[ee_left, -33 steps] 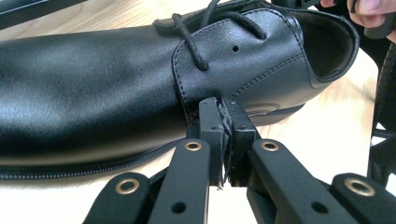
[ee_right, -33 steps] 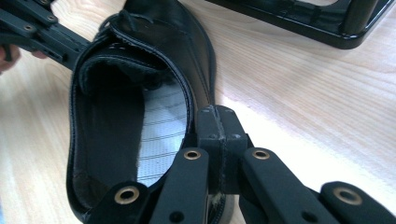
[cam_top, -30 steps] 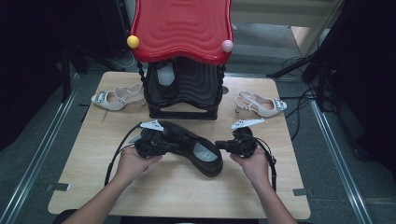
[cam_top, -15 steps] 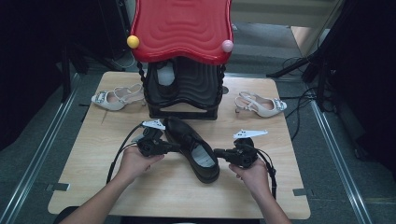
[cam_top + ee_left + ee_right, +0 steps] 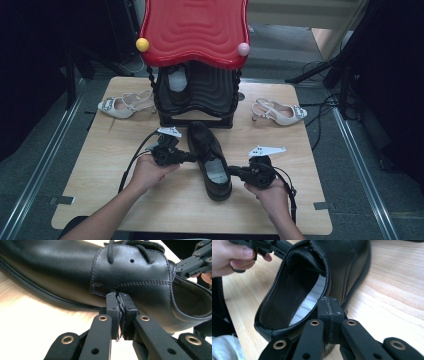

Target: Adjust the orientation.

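A black leather lace-up shoe (image 5: 210, 160) lies in the middle of the wooden table (image 5: 310, 165), toe toward the stand and heel toward the person. My left gripper (image 5: 192, 156) is at the shoe's left side. Its jaws are shut, with the tips pressed against the leather below the lace flap (image 5: 130, 272). My right gripper (image 5: 232, 171) is at the shoe's right side near the heel opening. Its jaws are shut, with the shoe's side wall (image 5: 337, 267) running down into the seam between them, and the grey insole (image 5: 308, 303) lies just to their left.
A black stand with a red wavy top (image 5: 195, 30) rises at the back of the table, with a yellow ball (image 5: 142, 44) and a pink ball (image 5: 243, 48) on its rim. A pale heeled sandal (image 5: 125, 104) lies at its left and another sandal (image 5: 279, 112) at its right.
The shoe has turned from slanting across the table to nearly lengthwise, heel swinging toward the person. The right gripper has moved nearer with it. The left gripper has barely shifted.
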